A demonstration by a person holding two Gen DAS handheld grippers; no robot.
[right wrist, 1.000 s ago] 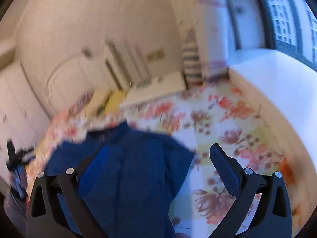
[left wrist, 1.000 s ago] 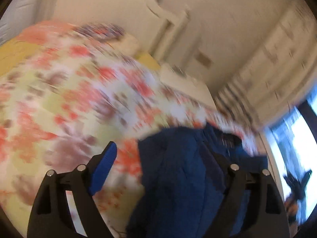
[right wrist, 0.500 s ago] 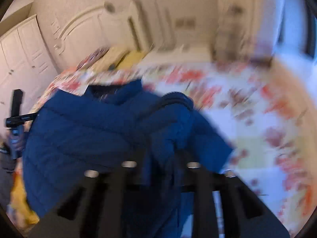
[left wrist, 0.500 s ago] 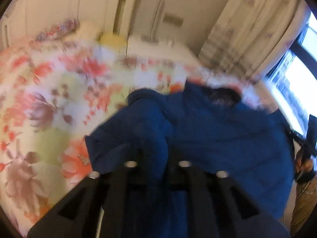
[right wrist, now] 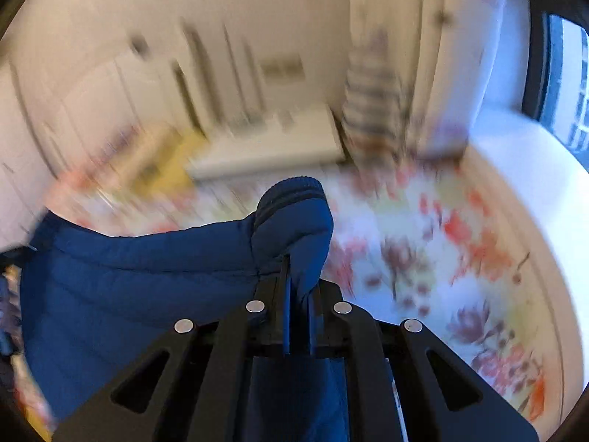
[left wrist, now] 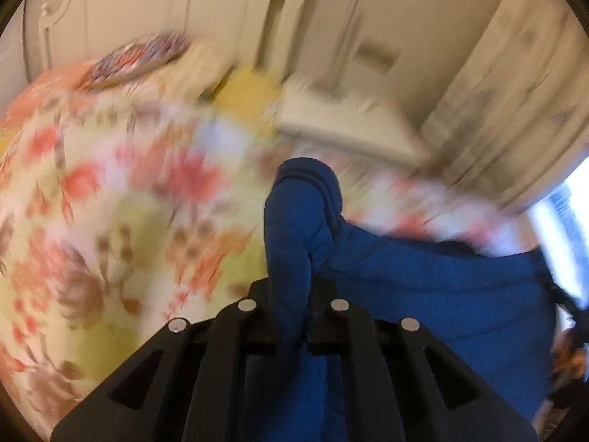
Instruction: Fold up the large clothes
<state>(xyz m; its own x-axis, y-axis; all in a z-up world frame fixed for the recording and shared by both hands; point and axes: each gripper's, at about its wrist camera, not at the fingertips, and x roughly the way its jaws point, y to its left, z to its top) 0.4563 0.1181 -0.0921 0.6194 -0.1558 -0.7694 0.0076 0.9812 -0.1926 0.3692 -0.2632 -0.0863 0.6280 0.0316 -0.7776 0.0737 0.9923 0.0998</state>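
**Jacket clamped at two corners, risk of slipping**

The blue jacket (left wrist: 434, 280) is held above the bed (left wrist: 110, 221), near its front edge. The left tongs (left wrist: 291, 316) are clamped on a puffy fold at the left side of the jacket; their jaws have just been opening a little, with the cloth between them. The right tongs (right wrist: 298, 316) are clamped on a fold at the right side of the jacket (right wrist: 140, 269).

Both views are blurred, so the hands are judged to be in fast motion. Only a small, thick bunch of smooth cloth is pinched in each pair of tongs. If the left jaws are loosened more, that corner could be lost. The jacket would then hang from one side and the fold would be spoiled.
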